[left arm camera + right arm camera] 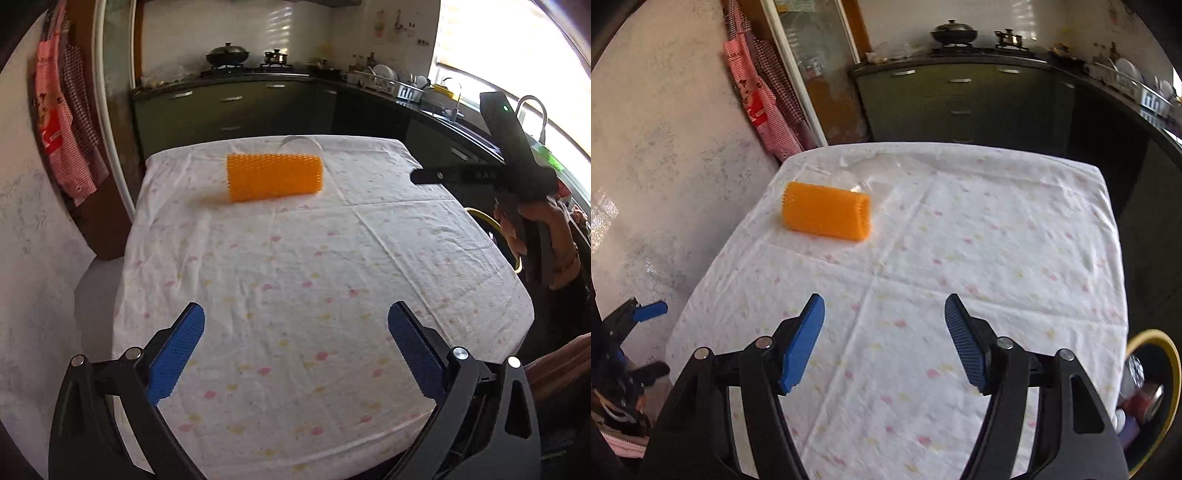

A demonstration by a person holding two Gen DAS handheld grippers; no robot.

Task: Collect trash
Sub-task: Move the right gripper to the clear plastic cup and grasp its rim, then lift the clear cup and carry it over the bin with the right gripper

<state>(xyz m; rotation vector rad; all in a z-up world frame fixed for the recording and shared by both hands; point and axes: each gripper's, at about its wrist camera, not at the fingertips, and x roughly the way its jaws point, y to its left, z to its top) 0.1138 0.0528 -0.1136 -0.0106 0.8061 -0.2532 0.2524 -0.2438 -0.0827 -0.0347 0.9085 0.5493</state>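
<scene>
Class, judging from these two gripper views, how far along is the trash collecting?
Done: cans and a bottle already lie in the yellow-rimmed bin. In hand: nothing; the left gripper and right gripper are open. Left: the orange spiky roll and clear plastic on the table.

We see the spiky roll [274, 178] lying on the table [295, 280] toward the upper left of the frame, 1 clear wrapper [301, 142] just behind it, and a bin [1156, 398] at the lower right
</scene>
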